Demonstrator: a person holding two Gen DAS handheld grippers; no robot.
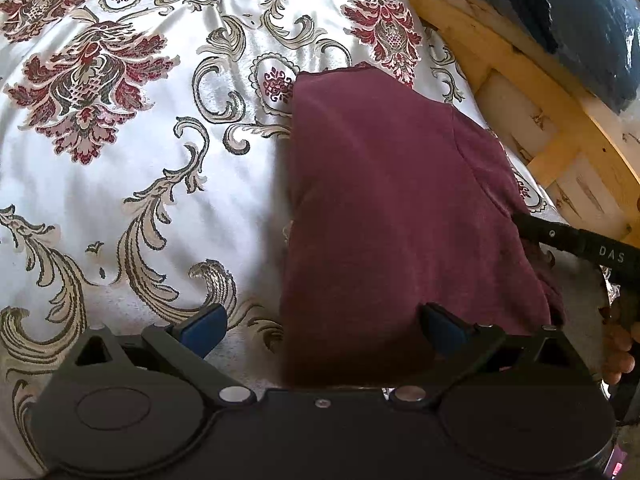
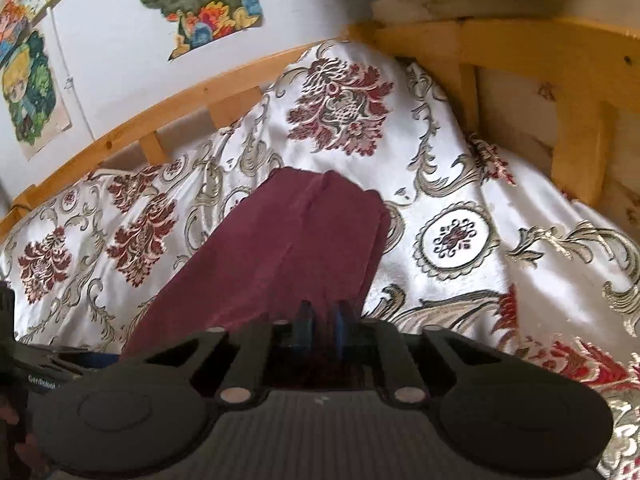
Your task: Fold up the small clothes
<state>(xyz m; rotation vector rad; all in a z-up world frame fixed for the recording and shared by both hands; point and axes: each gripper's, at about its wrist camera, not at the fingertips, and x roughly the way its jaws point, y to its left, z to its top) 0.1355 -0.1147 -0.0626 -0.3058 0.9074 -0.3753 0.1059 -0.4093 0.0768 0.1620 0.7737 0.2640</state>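
Fabric, maroon and soft-looking, fills the space ahead of both tools. The left hand-held gripper has its blue-padded fingers spread wide, one finger over the bedspread and the other over the near edge of the maroon garment; the pads do not press on anything. The right hand-held gripper has its fingers pressed together, and maroon cloth shows in the narrow gap between them, so it pinches the garment's near right edge. In the left wrist view its black body reaches in from the right onto that edge, with a person's fingers behind it.

The garment lies on the bed, folded into a long, fairly flat strip with a lengthwise crease and a squared-off far end. Its knit surface looks matte. Beneath it, the bedspread is shiny white satin woven with dark red floral medallions and beige scrolls. A yellow wooden bed frame borders the bed, and colourful drawings hang on the white wall beyond.
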